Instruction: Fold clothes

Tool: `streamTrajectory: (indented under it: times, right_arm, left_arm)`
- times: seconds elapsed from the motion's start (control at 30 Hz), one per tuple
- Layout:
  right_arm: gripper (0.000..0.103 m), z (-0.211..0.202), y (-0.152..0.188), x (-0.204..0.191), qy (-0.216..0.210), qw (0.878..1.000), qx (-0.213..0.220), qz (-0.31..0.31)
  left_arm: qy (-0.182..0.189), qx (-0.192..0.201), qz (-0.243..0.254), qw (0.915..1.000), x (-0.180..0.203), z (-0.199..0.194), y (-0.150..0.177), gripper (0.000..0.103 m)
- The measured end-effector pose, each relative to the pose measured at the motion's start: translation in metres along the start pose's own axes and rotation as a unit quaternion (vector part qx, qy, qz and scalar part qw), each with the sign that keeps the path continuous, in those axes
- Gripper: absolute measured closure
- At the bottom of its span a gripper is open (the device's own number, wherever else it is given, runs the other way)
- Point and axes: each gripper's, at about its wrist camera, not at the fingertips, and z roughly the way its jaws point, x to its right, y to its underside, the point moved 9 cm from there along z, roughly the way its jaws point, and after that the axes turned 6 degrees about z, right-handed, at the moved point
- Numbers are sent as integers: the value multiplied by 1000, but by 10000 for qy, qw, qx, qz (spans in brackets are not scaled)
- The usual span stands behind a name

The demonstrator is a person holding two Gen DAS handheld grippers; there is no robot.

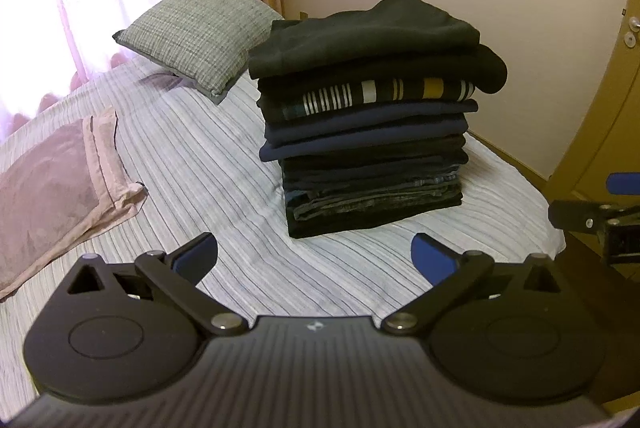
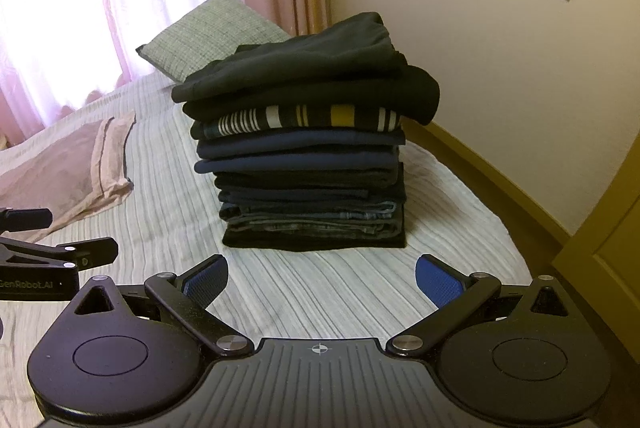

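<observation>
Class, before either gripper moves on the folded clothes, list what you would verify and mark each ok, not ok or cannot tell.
1. Left gripper open and empty: ok.
2. Right gripper open and empty: ok.
3. Tall stack of dark folded clothes upright on the striped grey bedspread: ok.
4. Top black garment lying flat: not ok, it humps at the back.
5. Unfolded clothes left to do: cannot tell.

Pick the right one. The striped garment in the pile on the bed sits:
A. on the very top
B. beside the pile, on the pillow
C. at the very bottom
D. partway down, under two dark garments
D: the striped garment lies in the pile beneath two dark folded garments, above the navy ones.
</observation>
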Motion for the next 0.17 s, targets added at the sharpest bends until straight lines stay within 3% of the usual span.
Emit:
streamTrajectory:
  times: [0.17]
  right_arm:
    - [1, -1, 0, 1, 17, 10000, 11, 23]
  left_arm:
    - [18, 17, 97, 9999, 3, 1, 1, 1]
